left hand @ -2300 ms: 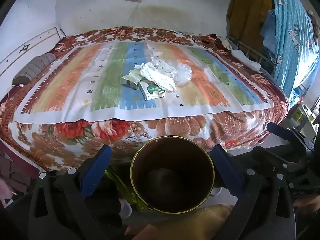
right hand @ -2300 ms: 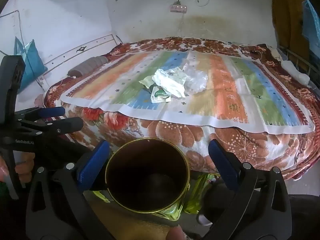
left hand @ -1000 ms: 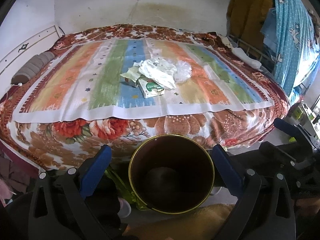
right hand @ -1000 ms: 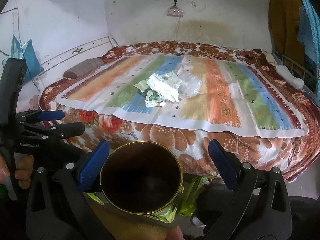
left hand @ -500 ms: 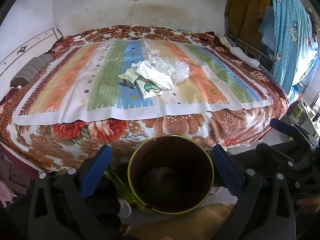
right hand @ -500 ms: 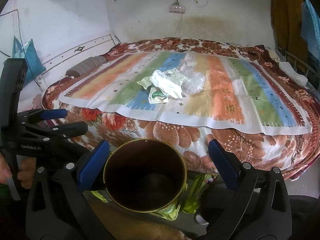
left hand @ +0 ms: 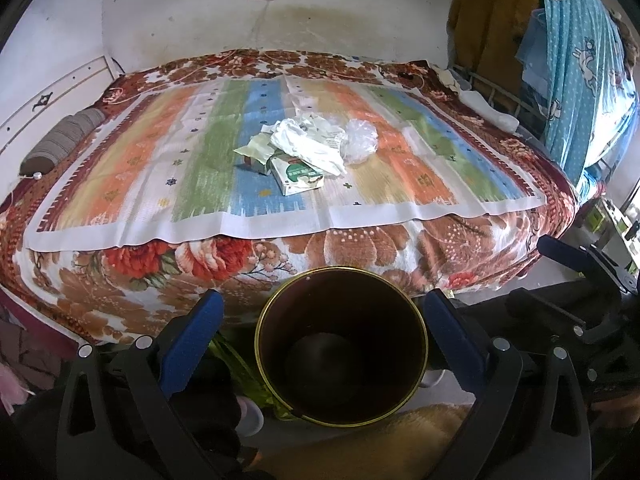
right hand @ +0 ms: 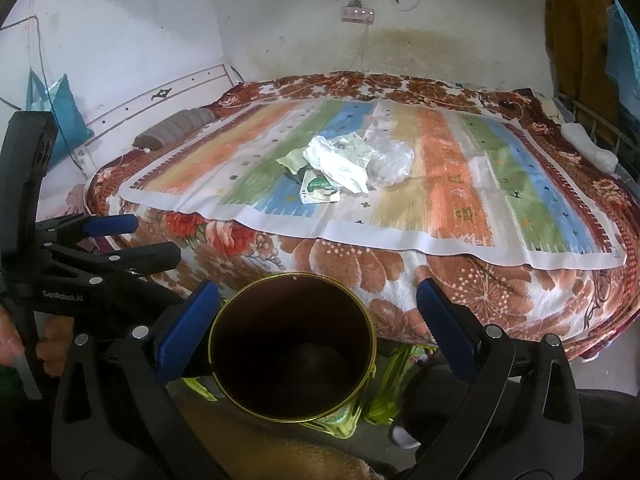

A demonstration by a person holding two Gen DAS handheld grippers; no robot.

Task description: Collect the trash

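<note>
Both grippers are built of black plastic frames with triangular cut-outs and silver screws. Blue ribbed pads are fitted on the fingers. White "GenRobot.AI" lettering is printed on the left gripper, seen from the right wrist.

Little has changed over the last two seconds. In the left wrist view the pile of trash has slid a touch left and up from the left gripper, with more wall showing above the bed. In the right wrist view the bin has drifted slightly within the right gripper.
</note>
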